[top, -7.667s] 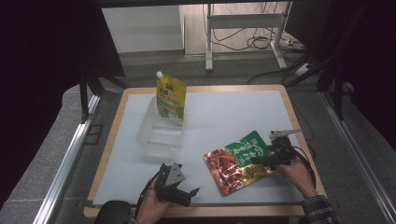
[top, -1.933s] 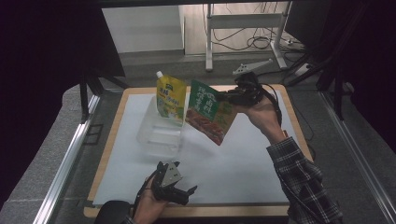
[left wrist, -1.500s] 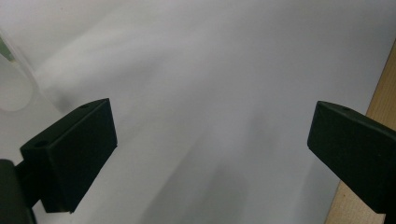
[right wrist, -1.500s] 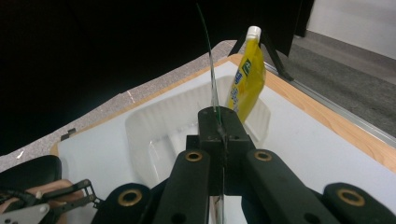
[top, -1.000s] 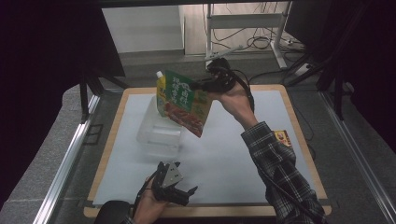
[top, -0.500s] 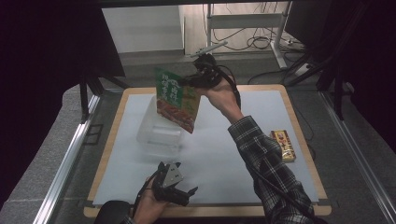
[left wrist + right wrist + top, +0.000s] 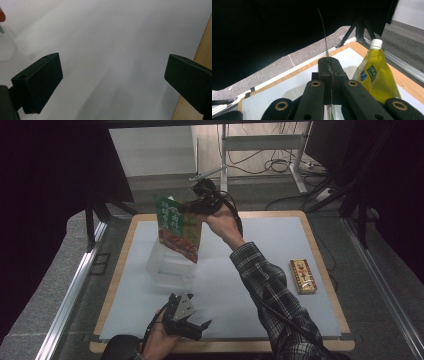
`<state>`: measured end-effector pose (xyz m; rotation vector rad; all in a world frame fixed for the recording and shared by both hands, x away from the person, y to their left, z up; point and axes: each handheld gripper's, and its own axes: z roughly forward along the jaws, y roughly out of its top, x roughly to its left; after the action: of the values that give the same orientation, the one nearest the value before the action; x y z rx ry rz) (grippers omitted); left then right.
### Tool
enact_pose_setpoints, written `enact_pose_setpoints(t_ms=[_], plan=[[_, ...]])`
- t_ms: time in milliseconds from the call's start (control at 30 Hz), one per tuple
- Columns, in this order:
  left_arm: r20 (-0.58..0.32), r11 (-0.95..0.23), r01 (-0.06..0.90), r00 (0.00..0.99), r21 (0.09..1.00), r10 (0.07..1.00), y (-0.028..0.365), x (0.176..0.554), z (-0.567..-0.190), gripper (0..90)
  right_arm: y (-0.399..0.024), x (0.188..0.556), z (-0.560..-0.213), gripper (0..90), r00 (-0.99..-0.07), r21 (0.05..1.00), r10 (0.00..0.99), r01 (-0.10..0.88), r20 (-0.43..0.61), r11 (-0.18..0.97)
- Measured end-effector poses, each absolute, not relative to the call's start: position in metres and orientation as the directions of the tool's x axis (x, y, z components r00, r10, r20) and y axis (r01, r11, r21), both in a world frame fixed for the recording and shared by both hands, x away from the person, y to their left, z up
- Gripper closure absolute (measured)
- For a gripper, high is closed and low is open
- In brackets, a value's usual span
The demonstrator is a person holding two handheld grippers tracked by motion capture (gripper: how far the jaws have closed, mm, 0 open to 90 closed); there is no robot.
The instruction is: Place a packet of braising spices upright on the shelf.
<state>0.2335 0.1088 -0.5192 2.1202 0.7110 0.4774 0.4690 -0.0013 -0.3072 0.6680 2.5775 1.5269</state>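
Observation:
My right gripper is shut on the top edge of a green and red pouch. The pouch hangs upright above a clear plastic container at the back left of the white mat. In the right gripper view the jaws pinch the pouch's thin edge. There a yellow spouted pouch with a white cap stands in the container just to the right. My left gripper rests near the front edge, and in its own view it is open over bare mat.
A small brown snack bar lies on the right side of the mat. The mat sits on a wooden board with dark floor around it. A corner of the clear container shows left of the left jaw.
The right hand has carried the green and red pouch leftward and away from me, from mid-table to above the clear container. The left hand has stayed still.

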Motion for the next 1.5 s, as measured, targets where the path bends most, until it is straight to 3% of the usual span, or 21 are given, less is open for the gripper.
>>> enact_pose_setpoints(t_ms=[567,967,1100,1500], plan=[[0.087,-0.497,0.318,0.769,0.808,0.633,0.108,0.233,-0.519,1.5,0.017,0.469,-0.313,89.3,-0.903,0.851,0.384,0.349,0.194,0.392],[0.089,-0.502,0.318,0.77,0.804,0.631,0.108,0.233,-0.52,1.5,0.029,0.472,-0.34,89.3,-0.902,0.81,0.404,0.349,0.153,0.472],[0.089,-0.501,0.318,0.77,0.805,0.632,0.108,0.233,-0.52,1.5,0.03,0.475,-0.346,89.3,-0.9,0.818,0.395,0.363,0.184,0.445],[0.093,-0.507,0.317,0.771,0.802,0.63,0.107,0.233,-0.52,1.5,0.034,0.475,-0.351,85.3,-0.905,0.818,0.4,0.336,0.143,0.468]])
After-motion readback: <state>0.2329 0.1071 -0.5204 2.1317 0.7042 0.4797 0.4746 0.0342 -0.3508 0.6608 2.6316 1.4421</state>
